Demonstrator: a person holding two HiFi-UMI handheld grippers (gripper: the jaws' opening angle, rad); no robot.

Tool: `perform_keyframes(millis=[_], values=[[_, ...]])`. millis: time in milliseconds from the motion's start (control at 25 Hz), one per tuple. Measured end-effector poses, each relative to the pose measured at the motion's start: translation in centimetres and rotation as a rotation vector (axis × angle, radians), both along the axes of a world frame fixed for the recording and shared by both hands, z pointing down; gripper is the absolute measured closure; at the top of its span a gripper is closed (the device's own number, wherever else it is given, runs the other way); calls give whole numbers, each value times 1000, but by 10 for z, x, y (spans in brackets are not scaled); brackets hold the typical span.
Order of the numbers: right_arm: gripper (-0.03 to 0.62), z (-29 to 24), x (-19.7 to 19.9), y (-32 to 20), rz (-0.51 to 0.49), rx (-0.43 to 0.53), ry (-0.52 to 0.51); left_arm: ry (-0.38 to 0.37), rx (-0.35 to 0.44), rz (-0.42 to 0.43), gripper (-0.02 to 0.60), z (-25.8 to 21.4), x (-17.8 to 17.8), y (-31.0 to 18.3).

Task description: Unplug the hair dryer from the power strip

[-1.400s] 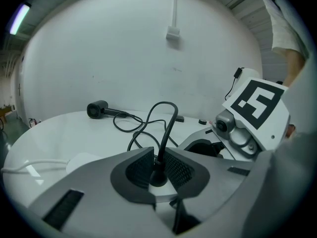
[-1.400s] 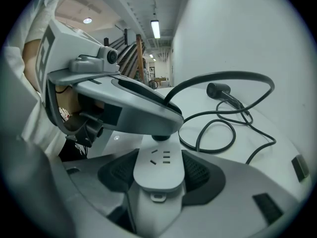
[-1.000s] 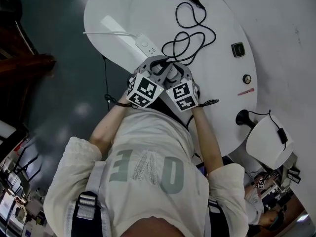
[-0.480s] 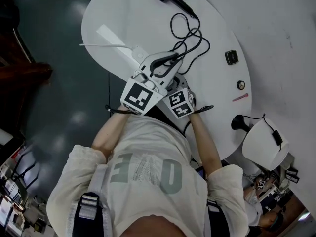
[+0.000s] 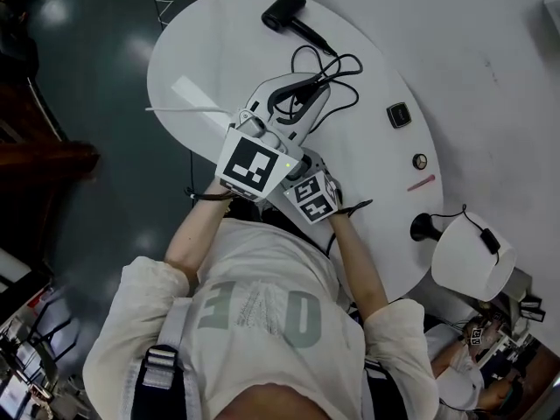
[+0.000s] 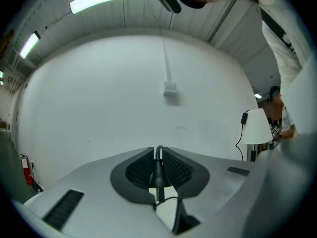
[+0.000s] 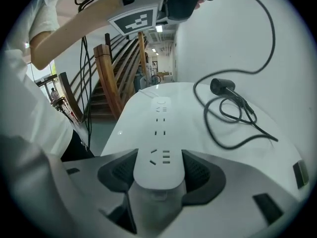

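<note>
Plug (image 6: 157, 175) of the hair dryer (image 5: 284, 11) sits pinched between the narrow jaws of the left gripper (image 6: 157, 157), held in the air clear of the power strip (image 7: 159, 133). The right gripper (image 7: 159, 167) clamps the near end of the strip on the white tabletop (image 5: 219, 42). The dryer lies at the far edge, its cord (image 5: 337, 64) looped between.
</note>
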State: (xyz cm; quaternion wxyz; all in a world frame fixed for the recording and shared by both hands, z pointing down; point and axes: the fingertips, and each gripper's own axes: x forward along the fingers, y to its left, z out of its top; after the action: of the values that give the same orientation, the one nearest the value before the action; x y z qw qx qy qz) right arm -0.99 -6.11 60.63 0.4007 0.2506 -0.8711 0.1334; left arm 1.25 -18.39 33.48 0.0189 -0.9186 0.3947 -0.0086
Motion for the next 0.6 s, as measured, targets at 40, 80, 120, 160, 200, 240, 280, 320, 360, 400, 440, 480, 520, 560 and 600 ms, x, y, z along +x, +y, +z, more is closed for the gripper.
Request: perform_keyframes(millis=[40, 80, 120, 160, 200, 240, 280, 320, 360, 400, 440, 480, 520, 560, 600], values=[[329, 0, 0, 0, 0, 0, 0, -6, -28, 6, 528, 8, 2, -1], [329, 0, 0, -1, 1, 0, -2, -13, -56, 16, 528, 18, 5, -2], [329, -1, -1, -1, 2, 0, -5, -22, -86, 28, 528, 29, 9, -1], [328, -1, -1, 0, 4, -1, -8, -32, -116, 41, 528, 42, 13, 0], [329, -1, -2, 1, 6, -3, -11, -43, -145, 54, 528, 55, 18, 2], [328, -1, -2, 2, 7, -4, -15, -58, -171, 66, 528, 67, 23, 3], [329, -1, -3, 2, 6, -3, -20, -75, -192, 77, 528, 79, 28, 5], [328, -2, -3, 2, 5, 0, -24, -93, -212, 90, 528, 90, 32, 5], [329, -2, -3, 1, 3, 4, -28, -112, -230, 103, 528, 101, 37, 6], [328, -2, -3, 1, 2, 7, -31, -133, -247, 116, 528, 112, 41, 6], [329, -2, -3, 1, 1, 9, -34, -153, -264, 129, 528, 123, 45, 7], [328, -2, -3, 1, 0, 10, -36, -171, -278, 142, 528, 133, 49, 8], [328, -1, -3, 1, -1, 11, -38, -186, -289, 154, 528, 142, 52, 9], [327, -1, -3, 1, -2, 11, -39, -198, -296, 166, 528, 150, 56, 10], [329, -1, -2, 1, -2, 13, -40, -209, -303, 176, 528, 157, 59, 11]])
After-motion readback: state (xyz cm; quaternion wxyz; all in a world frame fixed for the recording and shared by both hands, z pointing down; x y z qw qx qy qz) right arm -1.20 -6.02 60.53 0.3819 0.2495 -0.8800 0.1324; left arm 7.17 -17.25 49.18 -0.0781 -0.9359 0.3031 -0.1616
